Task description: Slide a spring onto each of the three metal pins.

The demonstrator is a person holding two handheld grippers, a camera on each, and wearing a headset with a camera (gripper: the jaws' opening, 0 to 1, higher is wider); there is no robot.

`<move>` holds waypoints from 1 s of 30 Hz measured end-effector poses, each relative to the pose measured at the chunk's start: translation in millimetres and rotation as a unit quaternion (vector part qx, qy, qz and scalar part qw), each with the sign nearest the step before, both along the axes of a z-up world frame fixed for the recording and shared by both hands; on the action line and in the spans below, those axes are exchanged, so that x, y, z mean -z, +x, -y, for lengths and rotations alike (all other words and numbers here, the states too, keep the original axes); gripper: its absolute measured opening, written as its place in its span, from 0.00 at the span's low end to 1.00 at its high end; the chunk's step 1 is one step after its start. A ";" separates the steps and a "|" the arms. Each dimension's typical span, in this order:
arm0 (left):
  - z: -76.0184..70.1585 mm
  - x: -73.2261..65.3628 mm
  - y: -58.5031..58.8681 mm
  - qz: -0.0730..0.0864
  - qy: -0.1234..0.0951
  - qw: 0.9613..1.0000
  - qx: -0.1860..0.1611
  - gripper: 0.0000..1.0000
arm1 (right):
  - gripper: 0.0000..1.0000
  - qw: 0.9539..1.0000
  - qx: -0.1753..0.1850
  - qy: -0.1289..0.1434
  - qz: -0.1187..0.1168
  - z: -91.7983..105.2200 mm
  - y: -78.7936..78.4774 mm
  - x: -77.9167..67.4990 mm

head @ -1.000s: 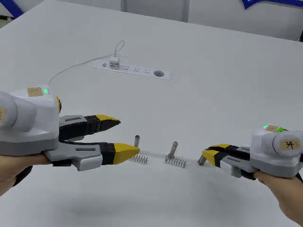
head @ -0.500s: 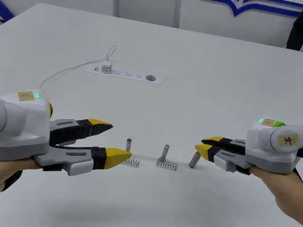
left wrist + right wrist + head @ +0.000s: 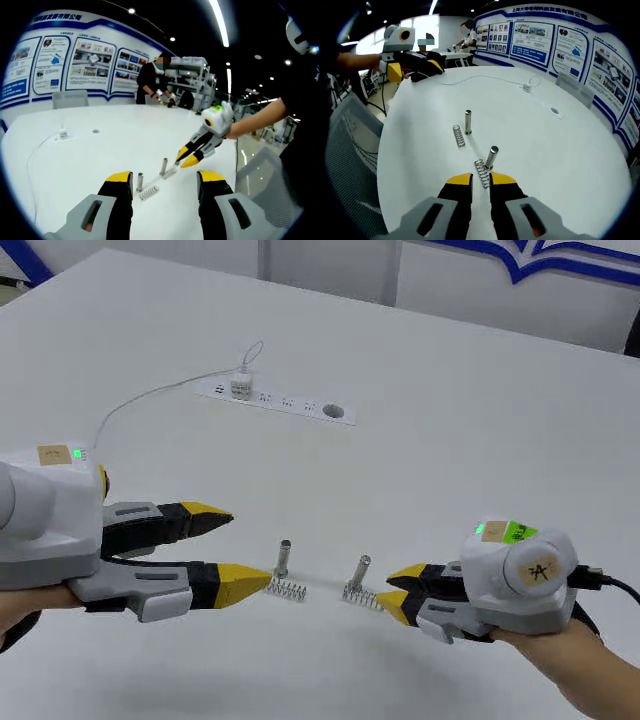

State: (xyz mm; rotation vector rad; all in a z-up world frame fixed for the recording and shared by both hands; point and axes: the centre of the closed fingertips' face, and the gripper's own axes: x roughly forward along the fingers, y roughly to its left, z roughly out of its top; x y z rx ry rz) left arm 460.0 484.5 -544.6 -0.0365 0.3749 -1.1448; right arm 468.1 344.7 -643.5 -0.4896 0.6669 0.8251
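Hovering low, left gripper [image 3: 248, 548] fingers [image 3: 240, 580] gape empty; right gripper [image 3: 481, 179] fingers barely parted at a spring [image 3: 480, 167].

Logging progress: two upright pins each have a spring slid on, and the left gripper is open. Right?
No: the springs are not on. The near spring and far spring lie on the table beside the near pin and far pin, both upright, per the right gripper view. The left gripper is open.

Spring [image 3: 481, 172] end behind right claw [image 3: 481, 178] (grip unclear), posters [image 3: 535, 37] unreadable
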 end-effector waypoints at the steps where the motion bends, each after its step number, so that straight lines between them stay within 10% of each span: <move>1: -0.8 0.3 -0.2 -0.001 0.001 1.000 -0.001 0.53 | 0.13 1.000 -0.002 -0.009 -0.003 0.7 0.2 3.0; 30: -1.5 6.3 2.9 -0.014 -0.009 1.000 -0.012 0.52 | 0.13 0.997 -0.018 -0.064 -0.048 -3.5 7.7 37.4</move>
